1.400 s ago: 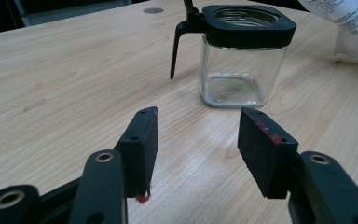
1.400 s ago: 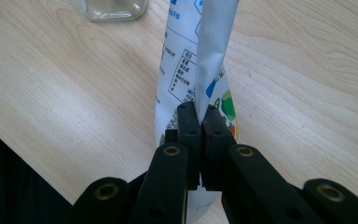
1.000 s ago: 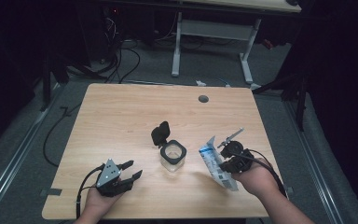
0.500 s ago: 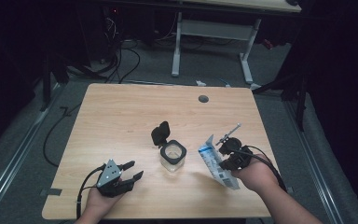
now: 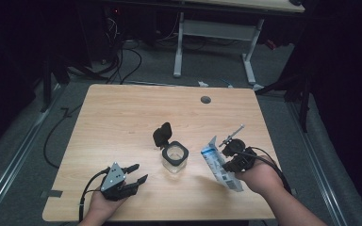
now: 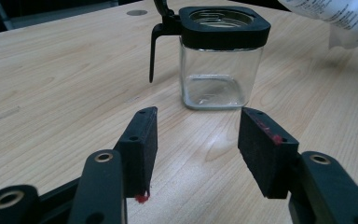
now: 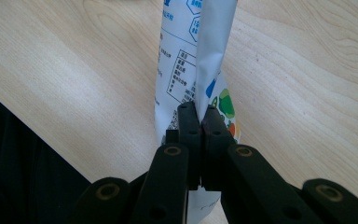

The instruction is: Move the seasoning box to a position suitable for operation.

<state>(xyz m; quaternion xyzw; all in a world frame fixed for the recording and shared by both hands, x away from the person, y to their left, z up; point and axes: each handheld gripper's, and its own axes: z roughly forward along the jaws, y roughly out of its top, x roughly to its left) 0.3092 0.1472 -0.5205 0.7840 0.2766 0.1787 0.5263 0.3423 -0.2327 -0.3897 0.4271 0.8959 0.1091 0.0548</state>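
Right tongs (image 7: 199, 116) clamped on a white printed pouch (image 5: 220, 163), jaws pressed together on its thin edge in the right gripper view; pouch held tilted above the counter (image 5: 122, 117), lower end near the right hand (image 5: 259, 178), upper corner leaning toward the jar. Left tongs (image 6: 198, 140) gaping, nothing between the pads, low over the counter near its front edge, aimed at the jar from close by but not touching. Left hand (image 5: 104, 203) under the tongs body, cable looping off to the left. Glass jar (image 5: 175, 157), square, clear, black collar, upright mid-counter between the two tongs, looks empty. Its black hinged lid (image 5: 162, 134) flipped open, standing up at the far-left side of the jar. Small grommet hole (image 5: 205, 100) toward the counter's far edge, well apart from everything.
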